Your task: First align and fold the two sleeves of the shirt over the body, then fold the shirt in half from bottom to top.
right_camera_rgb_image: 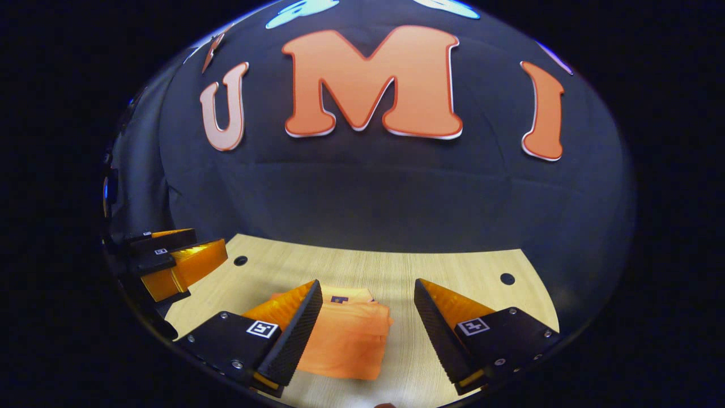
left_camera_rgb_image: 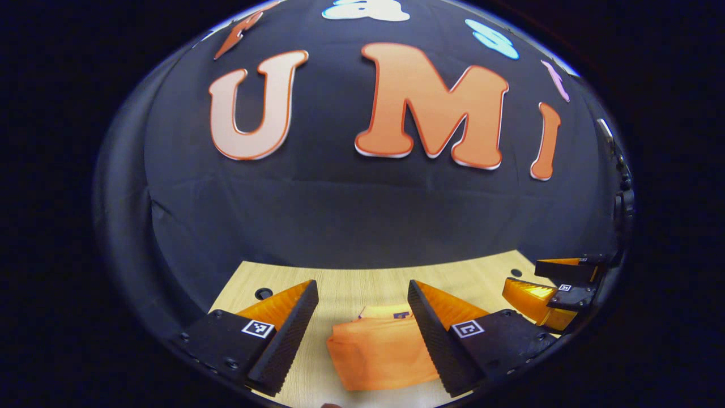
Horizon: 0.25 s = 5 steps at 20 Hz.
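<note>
one orange shirt (left_camera_rgb_image: 379,351), folded, flat on the table (left_camera_rgb_image: 351,283) | two grippers: left gripper (left_camera_rgb_image: 362,334) spread, holding nothing | right gripper (right_camera_rgb_image: 365,334) spread, holding nothing

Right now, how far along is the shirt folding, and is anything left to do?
It looks finished. The orange shirt lies on the wooden table as a compact folded stack, no sleeves sticking out, collar tag on top. Nothing is in hand: the left hand-held gripper and the right hand-held gripper both hang open above it, gripping nothing. Probably nothing is left except backing away.
</note>
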Motion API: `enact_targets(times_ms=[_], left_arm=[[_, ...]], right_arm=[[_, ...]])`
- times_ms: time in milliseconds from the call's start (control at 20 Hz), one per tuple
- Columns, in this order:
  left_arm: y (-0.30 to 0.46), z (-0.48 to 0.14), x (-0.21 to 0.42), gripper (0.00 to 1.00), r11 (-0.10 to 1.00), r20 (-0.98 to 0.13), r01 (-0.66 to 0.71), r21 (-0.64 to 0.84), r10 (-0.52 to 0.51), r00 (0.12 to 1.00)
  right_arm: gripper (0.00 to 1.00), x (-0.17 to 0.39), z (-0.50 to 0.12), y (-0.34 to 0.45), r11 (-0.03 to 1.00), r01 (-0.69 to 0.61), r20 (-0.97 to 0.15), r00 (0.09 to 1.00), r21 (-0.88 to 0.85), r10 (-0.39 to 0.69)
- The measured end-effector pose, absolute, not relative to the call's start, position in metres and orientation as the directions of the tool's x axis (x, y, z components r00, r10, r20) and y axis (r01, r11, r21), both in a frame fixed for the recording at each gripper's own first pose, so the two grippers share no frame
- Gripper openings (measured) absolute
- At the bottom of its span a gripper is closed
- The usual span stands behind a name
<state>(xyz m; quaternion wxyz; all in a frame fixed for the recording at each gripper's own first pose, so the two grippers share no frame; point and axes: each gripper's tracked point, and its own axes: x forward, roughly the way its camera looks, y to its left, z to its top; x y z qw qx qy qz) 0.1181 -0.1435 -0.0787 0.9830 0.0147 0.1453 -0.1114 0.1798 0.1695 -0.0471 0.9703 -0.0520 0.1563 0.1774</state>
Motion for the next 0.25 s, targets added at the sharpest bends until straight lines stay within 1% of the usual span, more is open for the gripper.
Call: enact_targets(times_ms=[150,250], left_arm=[[-0.137,-0.054,0.082,0.98,0.98,-0.195,0.196,0.032,-0.186,0.963],[-0.135,-0.04,0.064,0.98,0.977,-0.136,0.207,0.054,-0.198,0.971]], right_arm=[[0.99,0.154,-0.019,0.154,0.927,-0.371,-0.227,0.909,-0.061,0.349],[0.99,0.136,-0.007,0.142,0.924,-0.374,-0.182,0.917,-0.078,0.356]])
